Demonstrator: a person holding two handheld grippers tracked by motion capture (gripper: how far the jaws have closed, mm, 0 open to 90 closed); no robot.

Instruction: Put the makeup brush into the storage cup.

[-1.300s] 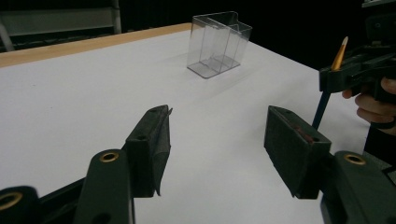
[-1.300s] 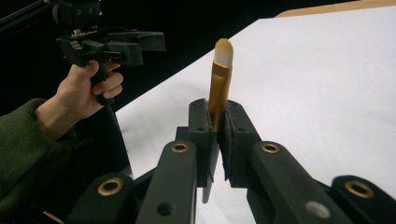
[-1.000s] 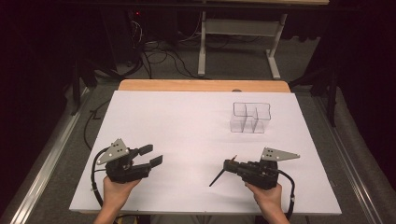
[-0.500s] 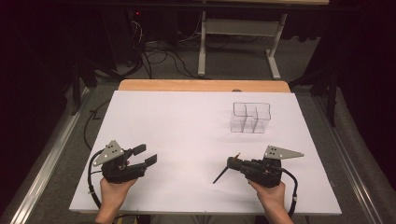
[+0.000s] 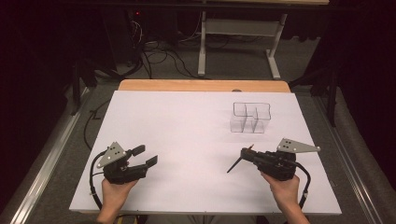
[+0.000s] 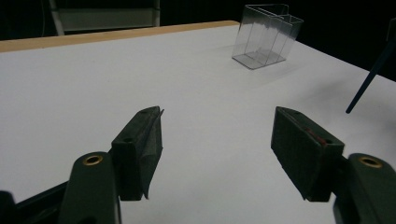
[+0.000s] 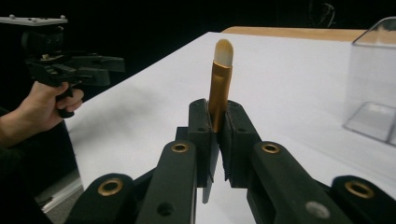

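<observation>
My right gripper (image 5: 244,152) is shut on a makeup brush (image 5: 235,164) at the table's front right. The brush has a gold ferrule (image 7: 219,88), pale bristles that point up past the jaws, and a dark handle (image 6: 369,81) slanting down toward the sheet. My left gripper (image 5: 146,155) is held at the front left. Its jaws have just been opening, and nothing but bare white sheet lies between the wide-apart pads (image 6: 144,149). A clear plastic organiser (image 5: 251,116) with several compartments stands at the back right, away from both grippers.
A white sheet (image 5: 187,121) covers the table, with a wooden edge (image 5: 201,85) along the far side. Cables and a desk frame (image 5: 238,42) lie on the dark floor beyond. A metal rail (image 5: 51,154) runs along the left.
The right gripper has lifted a little and shifted right with the brush in it. The left gripper's jaws have spread wider while that hand stayed almost in place.
</observation>
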